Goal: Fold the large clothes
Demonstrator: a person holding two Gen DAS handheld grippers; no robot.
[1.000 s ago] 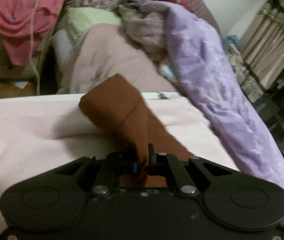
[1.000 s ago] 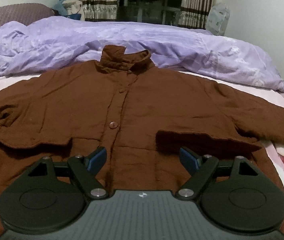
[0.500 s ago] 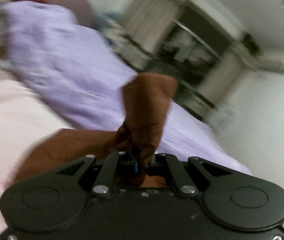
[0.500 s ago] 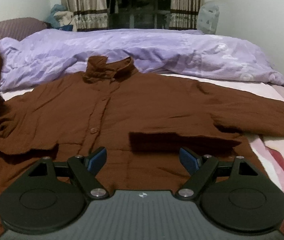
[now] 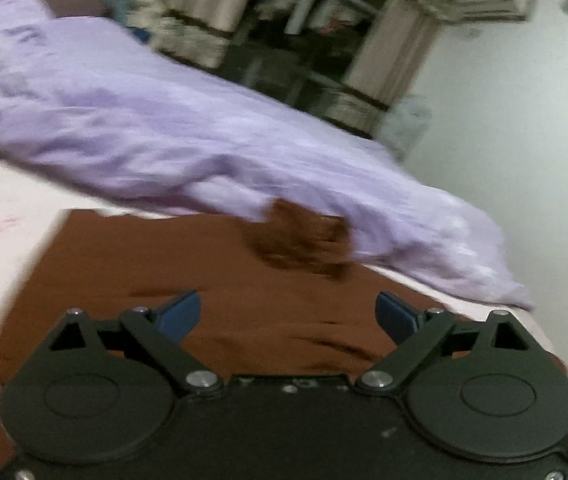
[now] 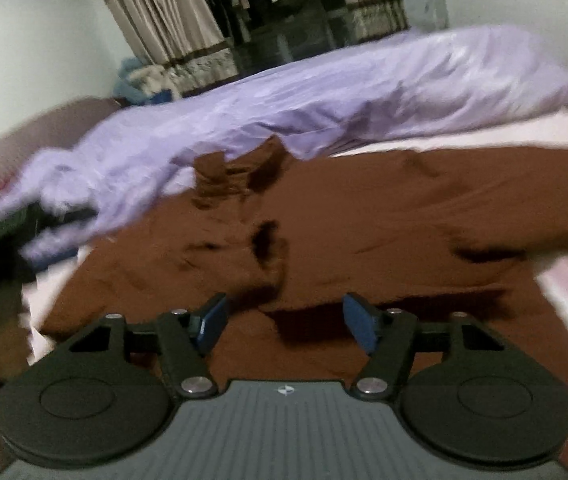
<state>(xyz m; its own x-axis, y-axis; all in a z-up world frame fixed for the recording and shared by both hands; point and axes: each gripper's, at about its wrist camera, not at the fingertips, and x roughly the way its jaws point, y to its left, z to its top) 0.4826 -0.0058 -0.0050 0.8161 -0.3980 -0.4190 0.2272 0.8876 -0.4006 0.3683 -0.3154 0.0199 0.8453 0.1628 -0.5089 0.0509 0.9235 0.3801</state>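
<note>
Both pairs of fingers are standing apart with nothing pinched between them. On the left gripper (image 5: 287,314), the blue pads (image 5: 178,314) are spread wide; its jaws have just been opening, and only the brown jacket (image 5: 188,276) lying below is showing in the gap, free of the pads. On the right gripper (image 6: 284,322), the blue pads (image 6: 357,320) are sitting somewhat closer together; its jaws have just been closing, yet they are gripping nothing, and the jacket cloth is merely lying beneath and between them.

The brown jacket (image 6: 383,216) is lying spread on the pale pink sheet (image 5: 0,208) of the bed, front up. Its rumpled collar (image 6: 240,172) is resting at the far edge, touching the lilac duvet (image 6: 323,92) that is bunched along the far side of the bed. In the right wrist view, one sleeve (image 6: 523,184) is stretching out flat toward the right edge of the picture. The left side of the garment is ending in a straight edge near the sheet, with folds and creases running down the middle of the chest. Both views are blurring, so the buttons and pocket details cannot be made out.

Behind the bed, striped curtains (image 6: 172,20) are hanging on either side of a dark opening, and a padded headboard (image 6: 12,148) is showing at the left in the right wrist view.
</note>
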